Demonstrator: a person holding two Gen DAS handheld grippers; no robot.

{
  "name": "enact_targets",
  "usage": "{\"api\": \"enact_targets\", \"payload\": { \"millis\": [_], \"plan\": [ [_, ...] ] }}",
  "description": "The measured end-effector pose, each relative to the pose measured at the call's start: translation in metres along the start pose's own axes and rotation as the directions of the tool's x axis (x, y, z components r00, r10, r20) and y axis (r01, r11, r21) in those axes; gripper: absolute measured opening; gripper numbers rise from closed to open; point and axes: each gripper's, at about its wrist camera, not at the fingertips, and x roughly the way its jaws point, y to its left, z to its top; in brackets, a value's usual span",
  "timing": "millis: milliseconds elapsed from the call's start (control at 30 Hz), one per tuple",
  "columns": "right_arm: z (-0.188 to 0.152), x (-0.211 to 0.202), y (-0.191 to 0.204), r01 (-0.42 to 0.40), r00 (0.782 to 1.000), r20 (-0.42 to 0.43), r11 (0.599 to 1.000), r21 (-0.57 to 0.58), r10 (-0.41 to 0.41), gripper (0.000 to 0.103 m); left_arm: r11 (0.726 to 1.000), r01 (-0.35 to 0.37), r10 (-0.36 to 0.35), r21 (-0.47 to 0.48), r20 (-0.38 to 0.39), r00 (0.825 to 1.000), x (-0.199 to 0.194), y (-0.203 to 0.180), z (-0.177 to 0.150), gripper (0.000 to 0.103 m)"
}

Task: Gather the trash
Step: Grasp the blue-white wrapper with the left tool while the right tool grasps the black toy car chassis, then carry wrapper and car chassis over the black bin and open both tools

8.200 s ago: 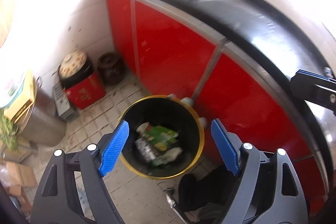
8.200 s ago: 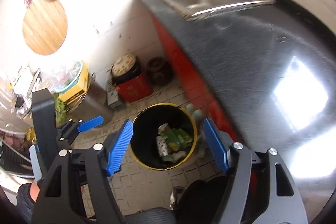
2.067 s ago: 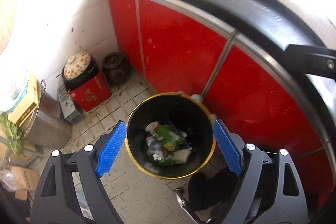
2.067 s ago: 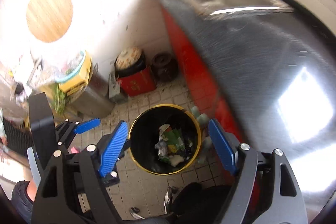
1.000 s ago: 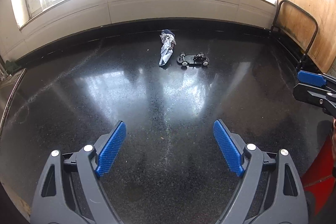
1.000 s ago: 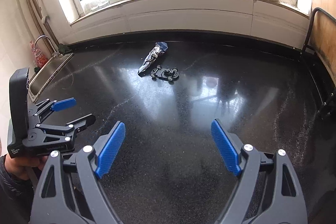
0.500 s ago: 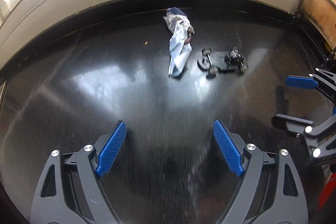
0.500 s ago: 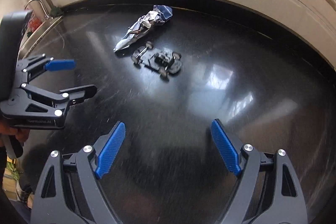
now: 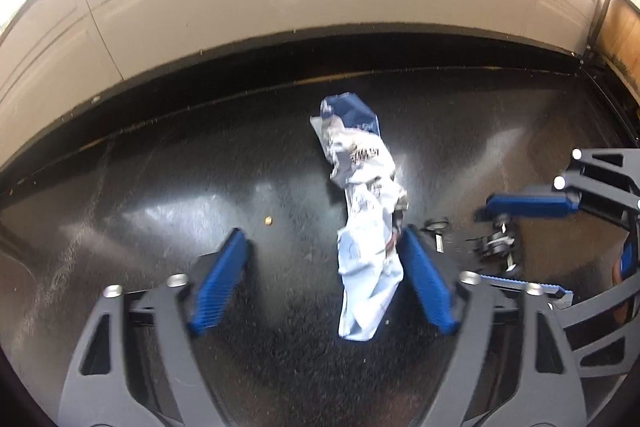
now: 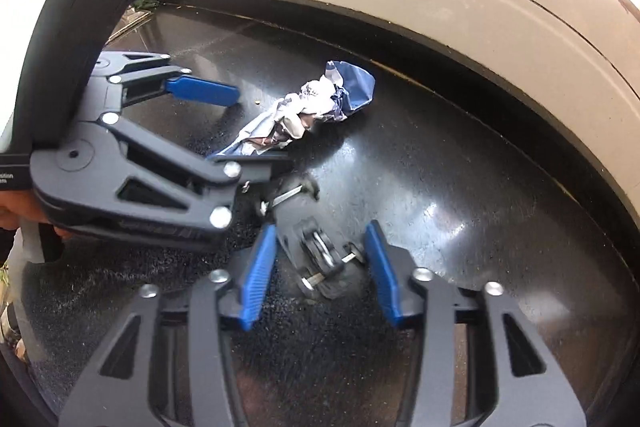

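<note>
Since half a second ago both grippers have dropped closer to the black desk (image 9: 160, 187), and the trash that lay well ahead of them now sits between their fingers.

The left gripper (image 9: 324, 283) is spread, its jaws closing. The crumpled blue-and-white wrapper (image 9: 364, 227) lies lengthwise between its blue pads, its lower end right against the right-hand pad and well clear of the left-hand one; the pads do not yet press it from both sides. There is dark print on the wrapper's white middle, but it is too creased and blurred to read.

The right gripper (image 10: 320, 267) is narrower, its jaws closing as well. A small black toy car frame (image 10: 320, 259) with metal axles sits between its pads, a gap visible on each side. Just ahead and to the left of it, the left gripper's black body carries small white lettering, too small to make out. A tiny crumb (image 9: 269, 221) lies ahead of the left gripper's left pad.
</note>
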Motion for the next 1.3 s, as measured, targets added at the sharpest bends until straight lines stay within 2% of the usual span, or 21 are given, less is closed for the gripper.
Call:
{"api": "enact_targets", "payload": {
  "millis": [33,100,133,167,267,367,700,967,1167,1300],
  "plan": [
    [-0.001,-0.001,0.001,0.001,1.000,0.004,1.000,-0.003,-0.001,0.039,1.000,0.004,-0.004,0.001,0.005,1.000,-0.001,-0.001,0.000,0.065],
    [-0.007,-0.004,0.004,0.008,1.000,0.014,1.000,0.002,-0.008,0.037,1.000,0.007,-0.007,0.013,0.014,1.000,-0.005,-0.004,0.001,0.041],
    [-0.010,-0.006,0.006,0.014,1.000,0.016,1.000,0.005,-0.014,0.037,1.000,0.007,-0.007,0.016,0.015,1.000,-0.004,-0.008,0.001,0.034],
    [-0.013,-0.008,0.006,0.018,1.000,0.017,1.000,0.008,-0.018,0.037,1.000,0.003,-0.003,0.016,0.015,1.000,-0.006,-0.009,0.000,0.021],
    [-0.022,-0.016,0.012,0.062,0.998,0.015,0.998,0.031,-0.063,0.036,1.000,0.009,-0.009,-0.022,0.005,1.000,-0.011,-0.011,-0.003,0.019],
    [-0.028,-0.030,0.019,0.088,0.996,0.026,0.993,0.073,-0.090,0.036,1.000,0.000,0.001,-0.028,0.026,1.000,-0.027,-0.014,-0.011,0.018],
    [-0.048,-0.097,0.060,0.134,0.984,0.097,0.979,0.151,-0.149,0.037,0.999,-0.046,0.047,-0.013,0.118,0.992,-0.125,-0.044,-0.060,0.018],
    [-0.066,-0.150,0.099,0.150,0.974,0.147,0.977,0.151,-0.173,0.037,0.997,-0.044,0.052,-0.058,0.149,0.987,-0.180,-0.043,-0.105,0.018],
    [-0.062,-0.155,0.121,0.133,0.973,0.170,0.981,0.138,-0.156,0.037,0.990,-0.068,0.087,-0.126,0.154,0.984,-0.206,-0.025,-0.146,0.018],
    [-0.051,-0.150,0.154,0.083,0.976,0.190,0.991,0.102,-0.102,0.037,0.973,-0.134,0.165,-0.186,0.158,0.974,-0.230,0.000,-0.180,0.018]
  ]
}}
